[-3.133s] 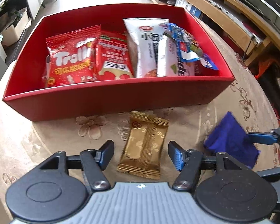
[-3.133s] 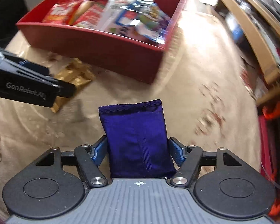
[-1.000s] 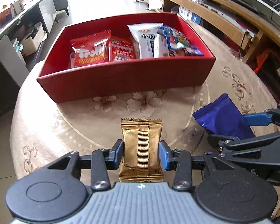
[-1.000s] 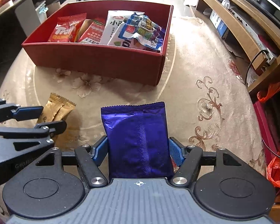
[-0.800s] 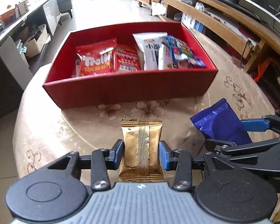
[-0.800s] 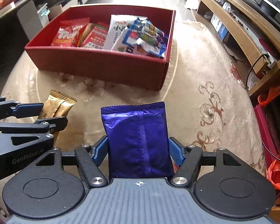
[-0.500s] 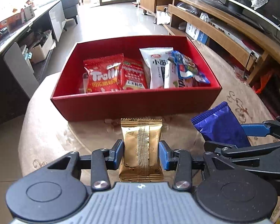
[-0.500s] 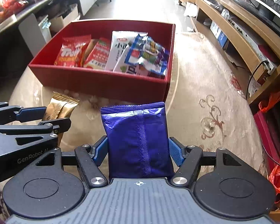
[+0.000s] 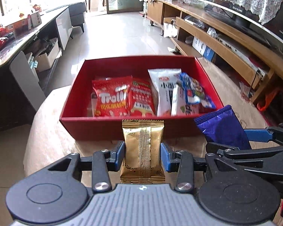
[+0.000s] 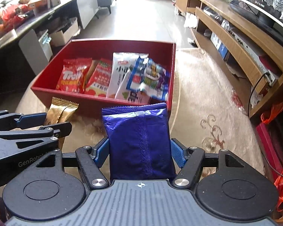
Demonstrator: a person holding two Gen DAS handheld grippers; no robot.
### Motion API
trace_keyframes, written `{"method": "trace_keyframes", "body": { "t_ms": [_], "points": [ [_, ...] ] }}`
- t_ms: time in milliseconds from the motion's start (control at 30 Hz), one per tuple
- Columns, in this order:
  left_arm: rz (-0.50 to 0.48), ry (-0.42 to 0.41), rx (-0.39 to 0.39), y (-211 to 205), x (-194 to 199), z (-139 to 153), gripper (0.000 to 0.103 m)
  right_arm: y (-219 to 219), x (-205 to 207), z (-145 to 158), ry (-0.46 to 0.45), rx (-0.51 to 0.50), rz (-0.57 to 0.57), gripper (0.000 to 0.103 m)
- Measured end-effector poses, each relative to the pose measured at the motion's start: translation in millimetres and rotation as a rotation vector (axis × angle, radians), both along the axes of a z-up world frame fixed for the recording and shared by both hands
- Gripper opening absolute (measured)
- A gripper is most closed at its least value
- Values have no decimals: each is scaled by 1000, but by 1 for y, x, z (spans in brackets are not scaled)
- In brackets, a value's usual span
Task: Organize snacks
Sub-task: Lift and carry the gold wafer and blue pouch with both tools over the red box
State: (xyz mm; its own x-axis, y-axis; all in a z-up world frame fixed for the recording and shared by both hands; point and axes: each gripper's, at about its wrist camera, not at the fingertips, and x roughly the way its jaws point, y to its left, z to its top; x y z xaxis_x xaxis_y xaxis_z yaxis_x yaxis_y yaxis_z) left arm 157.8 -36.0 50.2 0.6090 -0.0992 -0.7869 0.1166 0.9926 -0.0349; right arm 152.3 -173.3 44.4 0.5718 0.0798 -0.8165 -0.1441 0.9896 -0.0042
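You had the left gripper (image 9: 143,151) clamped on the shiny gold foil snack pack (image 9: 142,150) & the right gripper (image 10: 139,150) clamped on the crinkly blue foil pack (image 10: 139,141), both held up in front of the red cardboard box (image 9: 96,130), prob. ready to drop in w/ the other snacks.

Left wrist view: mounted on the left hand-held gripper (image 9: 143,154), looking forward and down along its two fingers, close over the round bench with beige floral cloth (image 9: 47,131). It faces the open red rectangular box (image 9: 96,130) nearly square-on. Right wrist view: same kind of mount on the right hand-held gripper (image 10: 139,152), just beside the other one, facing the same way, seeing the box (image 10: 170,75) slightly from the right. Shared: box, bench (image 10: 198,103), tiled floor (image 9: 122,33) (image 10: 141,15), long wooden shelf unit (image 9: 226,43) (image 10: 235,37). Each view catches the other gripper at its edge.
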Motion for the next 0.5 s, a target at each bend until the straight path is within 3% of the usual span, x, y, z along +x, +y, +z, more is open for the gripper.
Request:
{"method": "trace_keyframes", "body": {
  "t_ms": [500],
  "points": [
    [48,-88,-6,1,51,24,35,-2,46,22,-89,44,-43,74]
  ]
}}
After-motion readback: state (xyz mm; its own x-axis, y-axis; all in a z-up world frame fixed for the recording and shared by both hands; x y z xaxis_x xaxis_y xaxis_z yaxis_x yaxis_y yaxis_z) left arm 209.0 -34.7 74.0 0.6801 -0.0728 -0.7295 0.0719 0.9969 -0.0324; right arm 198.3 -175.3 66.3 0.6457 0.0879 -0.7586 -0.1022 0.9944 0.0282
